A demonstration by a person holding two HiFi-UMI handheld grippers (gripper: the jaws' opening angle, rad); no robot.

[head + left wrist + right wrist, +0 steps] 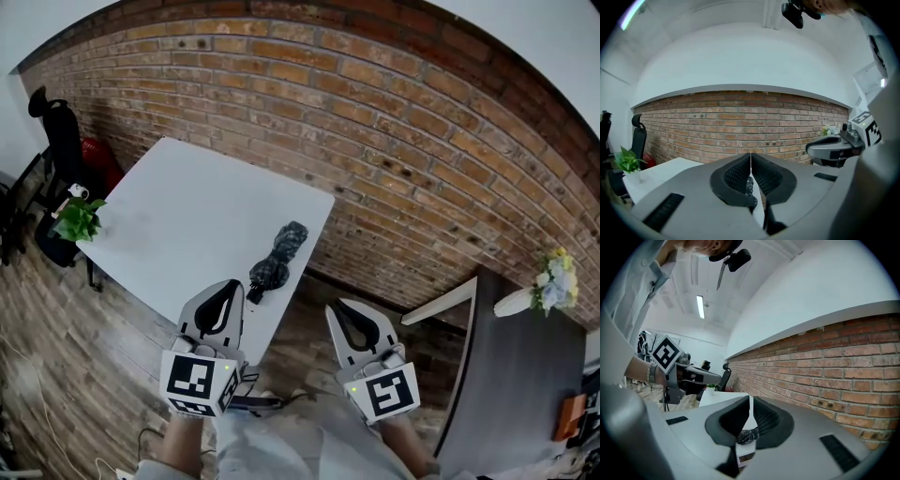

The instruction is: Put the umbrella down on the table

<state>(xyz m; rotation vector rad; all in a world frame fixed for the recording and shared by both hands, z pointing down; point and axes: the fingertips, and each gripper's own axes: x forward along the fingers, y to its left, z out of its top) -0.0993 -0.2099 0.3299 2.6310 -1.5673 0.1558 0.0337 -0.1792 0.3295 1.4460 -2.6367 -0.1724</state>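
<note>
A folded dark umbrella lies on the white table near its right front edge. My left gripper hangs just in front of that edge, short of the umbrella, jaws shut and empty. My right gripper is beside it over the floor, off the table, also shut with nothing held. In the left gripper view the closed jaws point at the brick wall, with a bit of umbrella showing below them. The right gripper view shows its shut jaws and the umbrella beyond.
A small potted plant stands on the table's left corner. A black office chair sits at the far left. A dark table with a flower vase is on the right. A brick wall runs behind.
</note>
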